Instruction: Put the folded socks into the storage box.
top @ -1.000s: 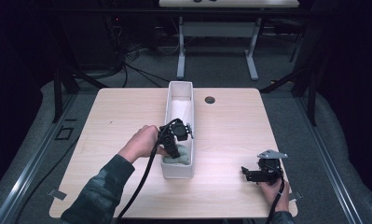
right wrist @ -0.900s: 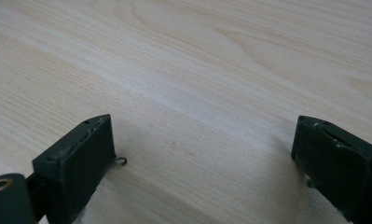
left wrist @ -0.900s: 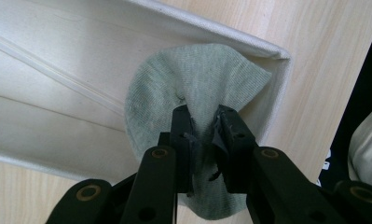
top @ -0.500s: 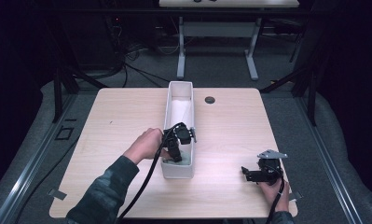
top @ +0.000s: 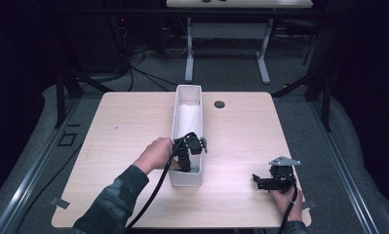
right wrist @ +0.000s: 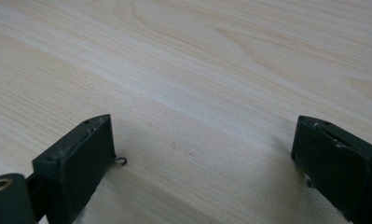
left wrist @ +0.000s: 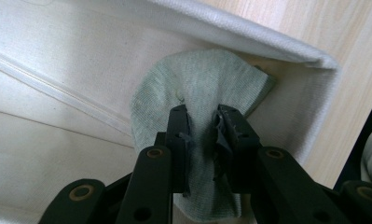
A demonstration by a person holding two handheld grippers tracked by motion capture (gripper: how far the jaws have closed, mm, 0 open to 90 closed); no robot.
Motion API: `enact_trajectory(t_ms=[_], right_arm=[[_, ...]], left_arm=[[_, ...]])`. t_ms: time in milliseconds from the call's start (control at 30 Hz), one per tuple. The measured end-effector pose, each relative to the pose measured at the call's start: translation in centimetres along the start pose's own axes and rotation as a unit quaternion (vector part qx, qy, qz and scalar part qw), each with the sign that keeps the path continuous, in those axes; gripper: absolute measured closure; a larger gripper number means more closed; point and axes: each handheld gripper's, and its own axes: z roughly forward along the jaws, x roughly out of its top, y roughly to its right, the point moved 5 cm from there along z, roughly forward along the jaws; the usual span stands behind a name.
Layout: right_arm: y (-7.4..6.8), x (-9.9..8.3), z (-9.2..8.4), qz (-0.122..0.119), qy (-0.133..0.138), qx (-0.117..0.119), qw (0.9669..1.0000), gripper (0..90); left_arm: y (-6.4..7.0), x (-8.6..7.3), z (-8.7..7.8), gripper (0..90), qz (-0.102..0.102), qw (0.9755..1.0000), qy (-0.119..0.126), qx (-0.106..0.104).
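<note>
A cloth (left wrist: 200,93) lies in the bin's (top: 186,178) near end, mid-table (top: 124,122).

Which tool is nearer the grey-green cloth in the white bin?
Left. The left tool is clamped on the cloth inside the white bin; the right tool rests open on the table, apart from the bin.

A long white fabric bin (top: 187,141) stood lengthwise down the middle of the surface (top: 124,131), walling the left half from the right. The left hand-held gripper (top: 186,163) reached down inside its near end, jaws pinched on a grey-green cloth (left wrist: 207,88) that lay against the corner, the bin walls close on 2 sides. The right hand-held gripper (top: 259,183) sat near the front right edge, jaws wide apart over bare wood, well apart from the bin
</note>
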Motion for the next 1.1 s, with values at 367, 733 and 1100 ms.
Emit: enact_trajectory(t_ms=[367,733,1100], right_arm=[[0.0,0.0,0.0,-0.001,0.0,0.0,1.0,5.4],[0.0,0.0,0.0,-0.001,0.0,0.0,1.0,5.4],[0.0,0.0,0.0,0.0,0.0,0.0,1.0,5.5]], left_arm=[[-0.4,-0.2,-0.3,63.2,-0.012,0.9998,0.013,-0.001],[-0.6,-0.3,-1.1,51.7,-0.02,0.9995,0.023,0.0],[-0.7,-0.5,-2.2,46.3,-0.024,0.9991,0.034,0.005]])
